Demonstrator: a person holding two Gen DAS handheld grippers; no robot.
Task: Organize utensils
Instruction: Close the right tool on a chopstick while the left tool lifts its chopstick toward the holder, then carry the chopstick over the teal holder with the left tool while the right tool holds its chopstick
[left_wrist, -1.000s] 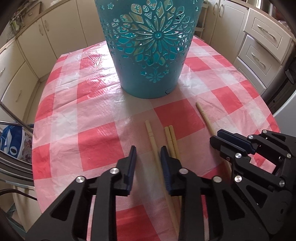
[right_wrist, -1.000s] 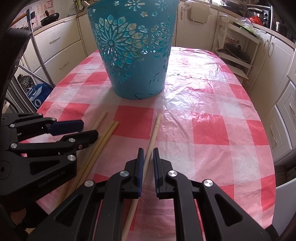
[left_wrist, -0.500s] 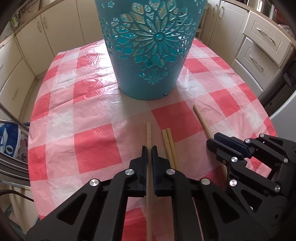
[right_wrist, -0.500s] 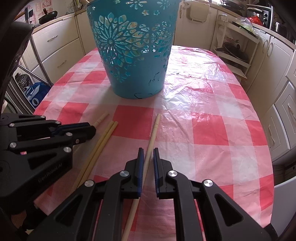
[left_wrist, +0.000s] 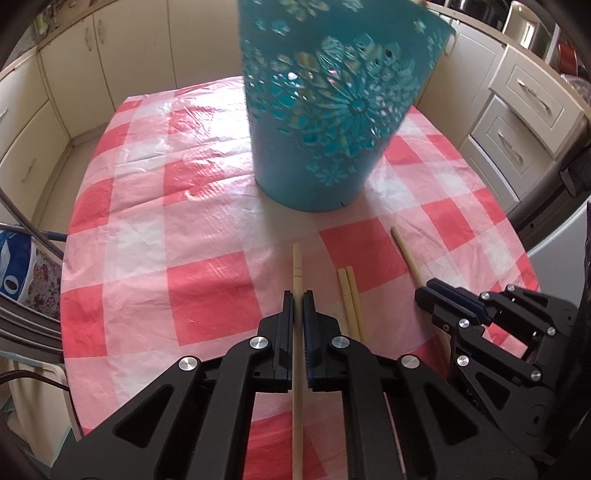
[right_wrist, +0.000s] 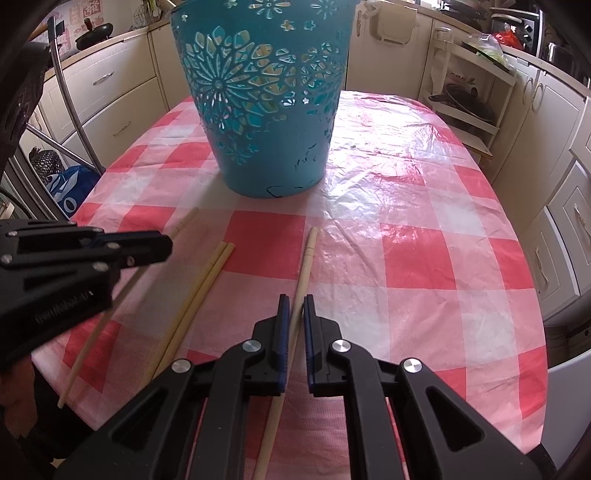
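Note:
Several pale wooden chopsticks lie on the red-and-white checked tablecloth (left_wrist: 207, 295) in front of a teal cut-out basket (left_wrist: 325, 110) (right_wrist: 266, 110). My left gripper (left_wrist: 297, 295) (right_wrist: 166, 245) is shut on the leftmost chopstick (left_wrist: 296, 258) (right_wrist: 184, 221), which runs straight between its pads. My right gripper (right_wrist: 295, 299) (left_wrist: 421, 293) has its jaws closing on the rightmost chopstick (right_wrist: 308, 254) (left_wrist: 404, 251), pinched between the blue pads. A loose pair of chopsticks (left_wrist: 349, 291) (right_wrist: 210, 269) lies side by side between the two grippers.
Cream kitchen cabinets and drawers (left_wrist: 524, 110) ring the table. A chrome chair frame (right_wrist: 70, 110) and a blue bag (right_wrist: 70, 188) stand off the left edge. An open shelf with pans (right_wrist: 469, 99) is at the back right. Bare tablecloth stretches right of the basket.
My left gripper went from open beside the leftmost chopstick to shut on it, and its view has rolled a little. The right gripper's jaws narrowed slightly on their chopstick without shifting.

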